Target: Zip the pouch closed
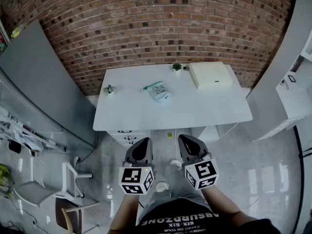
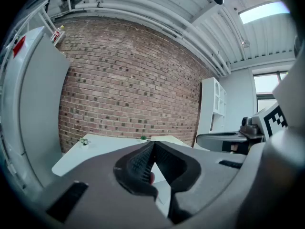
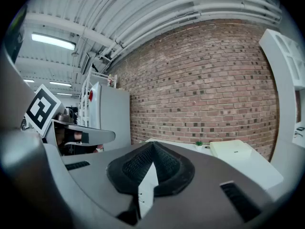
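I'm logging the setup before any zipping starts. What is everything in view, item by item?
table: one, white, against the wall
pouch: one, pale with teal trim, mid-table, untouched
potted plants: two, green, small; one at the table's back edge, one near its left edge
flat box: one, cream, table's back right corner
drawer unit: one, white, under the table
brick wall: one, red-brown, behind the table
chairs: two or three, hard to separate, floor at lower left
left gripper: one, grey, jaws together, empty, short of the table
right gripper: one, grey, jaws together, empty, beside the left
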### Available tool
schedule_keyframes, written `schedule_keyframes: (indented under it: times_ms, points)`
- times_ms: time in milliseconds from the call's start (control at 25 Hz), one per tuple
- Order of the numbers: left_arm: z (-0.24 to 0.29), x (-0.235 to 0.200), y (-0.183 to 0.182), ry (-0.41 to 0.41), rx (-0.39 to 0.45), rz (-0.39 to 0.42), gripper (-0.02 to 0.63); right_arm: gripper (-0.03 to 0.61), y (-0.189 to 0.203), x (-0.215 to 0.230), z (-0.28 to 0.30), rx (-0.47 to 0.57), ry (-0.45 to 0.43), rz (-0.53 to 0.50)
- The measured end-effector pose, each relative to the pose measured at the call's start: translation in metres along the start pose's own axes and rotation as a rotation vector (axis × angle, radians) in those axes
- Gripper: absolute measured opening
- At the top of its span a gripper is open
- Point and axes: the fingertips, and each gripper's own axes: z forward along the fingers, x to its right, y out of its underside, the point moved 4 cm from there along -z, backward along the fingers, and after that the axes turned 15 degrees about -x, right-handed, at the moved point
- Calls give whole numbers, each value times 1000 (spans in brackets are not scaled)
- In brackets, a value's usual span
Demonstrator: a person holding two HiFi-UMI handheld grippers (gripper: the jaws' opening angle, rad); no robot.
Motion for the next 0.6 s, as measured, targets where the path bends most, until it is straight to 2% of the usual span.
schedule_keyframes:
  times_ms: [320,600]
  points:
    - [42,-15,-5,25,-44,26,6,-2,2,28,42,-12,2,35]
    - [84,-22,-26,29,-64,35,8,0,-12,58,68,-29,-21,-14]
